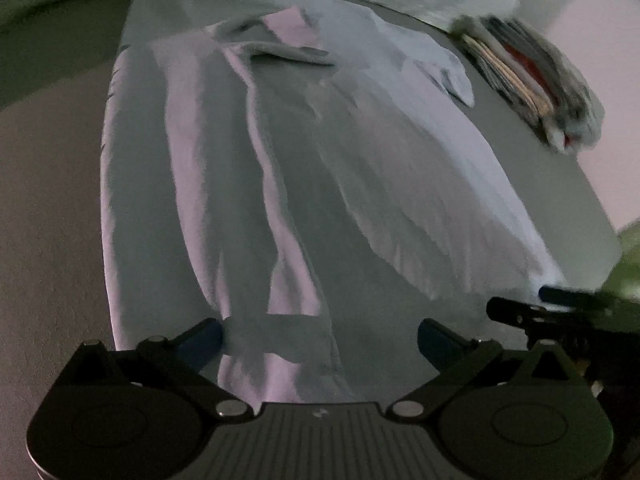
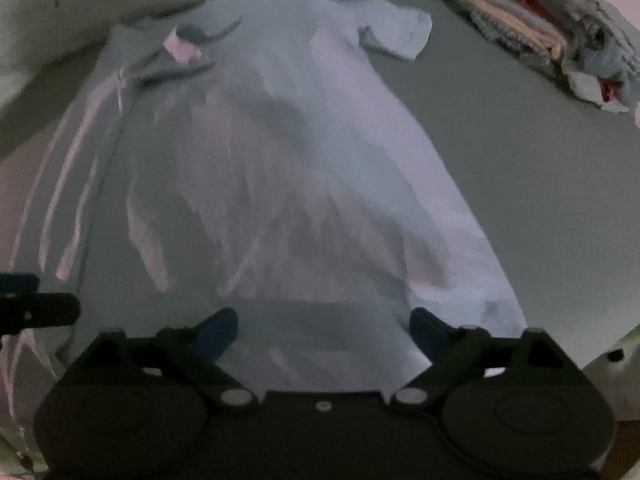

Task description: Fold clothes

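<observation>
On the grey surface: white shirt (image 1: 304, 184) spread flat, collar at far end.
Left gripper (image 1: 320, 340) and right gripper (image 2: 324, 328) both gape wide over the near hem, gripping nothing. Stack of folded clothes (image 2: 540, 36) lies far right, well apart from shirt.

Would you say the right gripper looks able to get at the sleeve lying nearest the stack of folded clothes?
Probably yes. The right gripper is open over the shirt's hem, and the sleeve lies flat and uncovered ahead, apart from the stack of folded clothes.
</observation>
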Demonstrator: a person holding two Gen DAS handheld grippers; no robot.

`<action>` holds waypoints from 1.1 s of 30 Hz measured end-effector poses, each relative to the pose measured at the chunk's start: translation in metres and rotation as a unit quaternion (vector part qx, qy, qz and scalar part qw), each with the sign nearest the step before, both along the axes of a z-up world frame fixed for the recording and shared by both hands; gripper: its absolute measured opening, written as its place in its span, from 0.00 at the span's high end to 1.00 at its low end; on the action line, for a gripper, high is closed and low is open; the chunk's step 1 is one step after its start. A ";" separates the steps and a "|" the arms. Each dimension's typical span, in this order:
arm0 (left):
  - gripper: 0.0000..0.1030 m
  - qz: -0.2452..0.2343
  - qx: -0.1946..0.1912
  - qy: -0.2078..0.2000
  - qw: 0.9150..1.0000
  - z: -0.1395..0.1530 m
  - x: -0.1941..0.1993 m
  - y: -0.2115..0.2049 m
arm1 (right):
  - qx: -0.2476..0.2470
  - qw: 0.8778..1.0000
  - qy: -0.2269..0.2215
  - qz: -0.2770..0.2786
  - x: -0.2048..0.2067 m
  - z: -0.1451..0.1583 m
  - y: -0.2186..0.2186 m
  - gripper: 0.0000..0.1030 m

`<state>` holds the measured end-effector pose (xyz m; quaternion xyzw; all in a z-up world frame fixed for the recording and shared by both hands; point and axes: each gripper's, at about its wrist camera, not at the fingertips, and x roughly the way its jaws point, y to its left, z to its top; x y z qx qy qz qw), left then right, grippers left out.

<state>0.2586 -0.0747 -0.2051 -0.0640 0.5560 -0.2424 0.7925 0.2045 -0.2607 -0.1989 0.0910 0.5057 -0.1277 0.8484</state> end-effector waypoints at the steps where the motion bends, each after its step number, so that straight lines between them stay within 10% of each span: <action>1: 0.00 0.014 -0.010 0.002 1.000 0.004 0.004 0.003 | 0.009 1.000 -0.015 -0.001 0.003 0.003 -0.005 0.24; 8: 0.00 0.116 0.011 -0.044 0.992 0.031 0.037 0.000 | 0.071 0.988 -0.113 0.078 0.075 0.024 -0.036 0.70; 18: 0.00 0.214 0.017 -0.046 0.976 0.033 0.093 0.000 | 0.283 0.939 -0.174 0.087 0.251 0.018 -0.072 0.54; 23: 0.00 0.219 0.066 -0.059 0.972 0.026 0.123 -0.013 | 0.307 0.939 -0.140 0.071 0.322 -0.019 -0.069 0.54; 28: 0.00 0.219 0.051 -0.048 0.973 0.022 0.137 -0.016 | 0.313 0.935 -0.141 0.093 0.350 -0.033 -0.063 0.96; 33: 0.00 0.221 0.057 -0.046 0.973 0.018 0.141 -0.015 | 0.298 0.931 -0.171 0.122 0.370 -0.023 -0.071 0.97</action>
